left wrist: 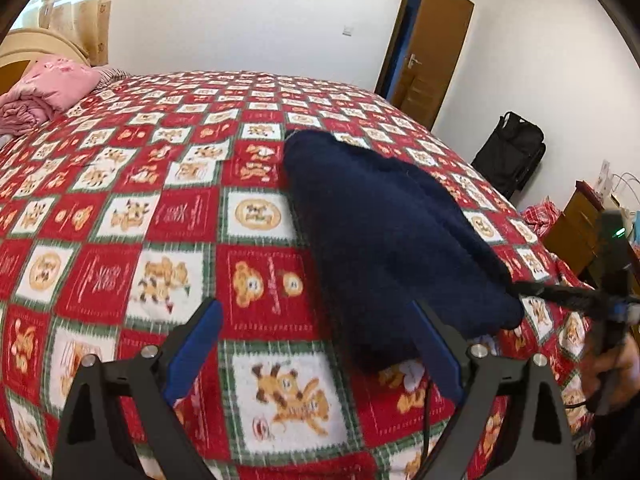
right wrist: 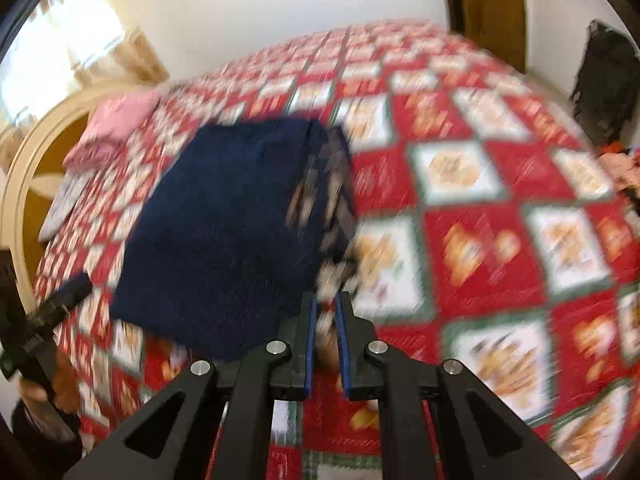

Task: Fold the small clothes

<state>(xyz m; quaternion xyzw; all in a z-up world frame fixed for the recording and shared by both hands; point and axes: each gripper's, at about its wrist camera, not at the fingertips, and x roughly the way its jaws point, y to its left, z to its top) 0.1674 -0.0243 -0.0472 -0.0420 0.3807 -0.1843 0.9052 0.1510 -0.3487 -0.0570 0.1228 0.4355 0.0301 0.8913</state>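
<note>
- Left wrist view: a navy knitted garment (left wrist: 384,232) is seen lying right of centre on the red patchwork bedspread (left wrist: 160,208), with a dark strip of it drawn out toward the right edge of the frame.
- That strip is pinched by the right gripper (left wrist: 618,312), judging by this view; in the right wrist view its jaws stand nearly together at lower centre, though blur hides what lies between them.
- The left gripper (left wrist: 316,344) is held spread wide and empty at the bottom of the frame, over the garment's near edge.
- A fold appears to be under way.
- Next, the near edge would need to be gripped by the left gripper so the fold can be guided flat.
</note>
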